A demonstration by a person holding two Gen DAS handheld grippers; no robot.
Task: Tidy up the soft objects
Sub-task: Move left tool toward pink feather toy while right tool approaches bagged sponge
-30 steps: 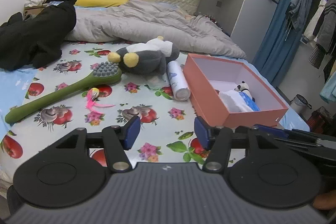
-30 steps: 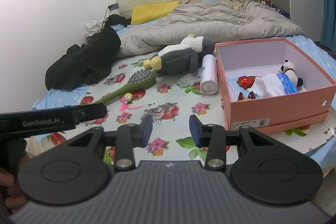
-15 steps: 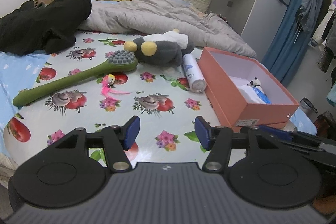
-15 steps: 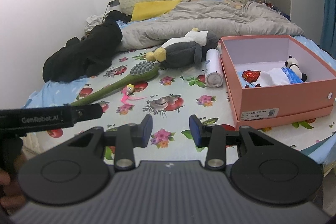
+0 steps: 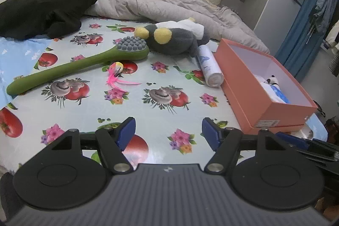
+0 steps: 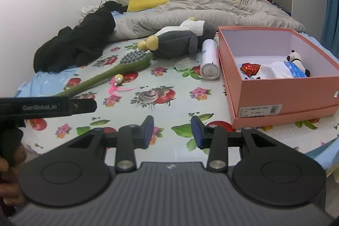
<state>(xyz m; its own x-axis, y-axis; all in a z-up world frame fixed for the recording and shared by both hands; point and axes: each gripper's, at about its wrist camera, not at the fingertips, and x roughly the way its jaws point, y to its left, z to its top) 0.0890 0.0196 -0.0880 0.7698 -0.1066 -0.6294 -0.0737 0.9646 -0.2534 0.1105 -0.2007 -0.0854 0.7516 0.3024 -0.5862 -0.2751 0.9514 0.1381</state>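
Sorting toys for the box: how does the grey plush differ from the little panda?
The grey plush is far bigger than the panda. The plush lies on the flowered cloth outside the pink box; the panda sits inside it. The plush is grey, white and yellow; the panda is black and white. Both look like soft toys.

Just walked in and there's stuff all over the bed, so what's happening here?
A person holds a two-finger gripper in each hand above a bed spread with a fruit-print cloth. Neither holds anything: the left gripper has its jaws opening over bare cloth, and the right gripper is open. A grey plush toy, a green massage brush, a pink feather toy and a white bottle lie loose. The pink box already holds a small panda.
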